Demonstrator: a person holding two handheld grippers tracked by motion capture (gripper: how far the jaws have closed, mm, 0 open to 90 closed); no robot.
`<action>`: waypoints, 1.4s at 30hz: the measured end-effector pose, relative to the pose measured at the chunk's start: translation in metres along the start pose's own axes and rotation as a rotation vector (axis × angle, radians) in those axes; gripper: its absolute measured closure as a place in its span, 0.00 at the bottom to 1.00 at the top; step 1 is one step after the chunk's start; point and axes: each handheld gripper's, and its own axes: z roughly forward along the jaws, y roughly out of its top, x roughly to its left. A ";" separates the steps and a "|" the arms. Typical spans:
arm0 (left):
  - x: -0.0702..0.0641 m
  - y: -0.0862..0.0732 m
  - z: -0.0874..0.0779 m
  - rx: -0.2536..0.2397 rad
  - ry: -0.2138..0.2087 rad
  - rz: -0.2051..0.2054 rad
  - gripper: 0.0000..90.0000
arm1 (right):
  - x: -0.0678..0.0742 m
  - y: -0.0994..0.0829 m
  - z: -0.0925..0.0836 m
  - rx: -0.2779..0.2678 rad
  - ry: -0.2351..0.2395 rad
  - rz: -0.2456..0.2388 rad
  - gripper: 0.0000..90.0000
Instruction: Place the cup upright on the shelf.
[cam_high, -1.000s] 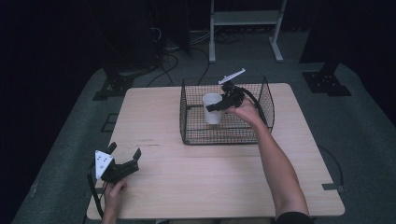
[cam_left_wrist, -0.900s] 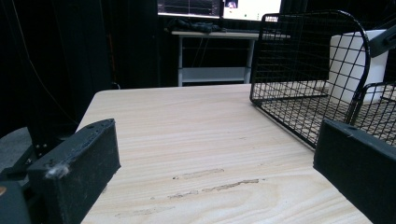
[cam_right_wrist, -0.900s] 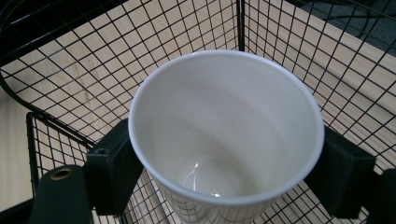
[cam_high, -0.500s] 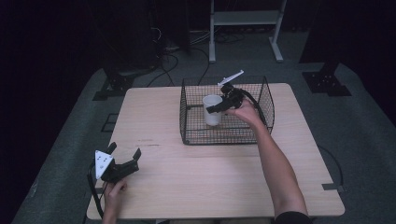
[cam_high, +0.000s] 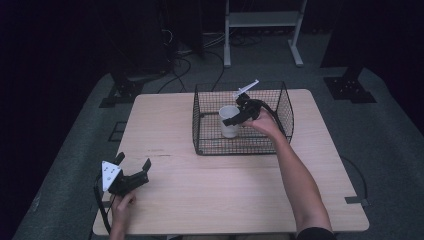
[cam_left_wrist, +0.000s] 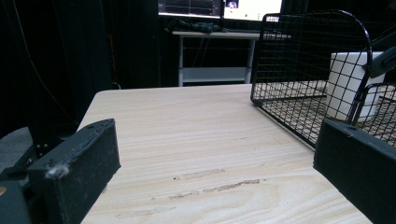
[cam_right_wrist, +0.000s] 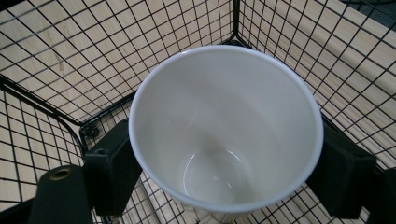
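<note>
A white cup (cam_high: 229, 122) stands upright inside a black wire basket (cam_high: 240, 148) on the far half of the wooden table (cam_high: 225, 195). My right gripper (cam_high: 232, 119) reaches in from the right, shut on the cup. In the right gripper view its black pads (cam_right_wrist: 114, 163) press both sides of the empty cup (cam_right_wrist: 224, 126) just under the rim. My left gripper (cam_high: 133, 161) lies at the table's front left corner, held by a hand. It is open, with bare tabletop between its jaws (cam_left_wrist: 215, 154). From there the cup (cam_left_wrist: 350, 84) shows through the basket (cam_left_wrist: 289, 56) mesh.
The basket's mesh walls (cam_right_wrist: 46, 46) close in around the cup on all sides. A white shelf stand (cam_high: 262, 20) and cables lie on the floor beyond the table. Bare wood stretches between the left gripper and the basket.
My right gripper and the cup have sunk a little inside the basket. The left gripper has stayed where it was.
</note>
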 end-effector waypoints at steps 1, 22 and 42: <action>0.000 0.000 0.000 0.000 0.000 0.001 0.00 | 0.000 0.000 0.000 0.002 0.000 0.002 0.21; -0.001 0.000 0.000 0.001 0.000 0.009 0.00 | 0.008 0.001 0.001 0.030 -0.015 -0.032 0.16; -0.002 0.000 0.000 0.004 0.000 0.015 0.00 | 0.005 0.006 -0.030 -0.096 -0.017 0.017 0.10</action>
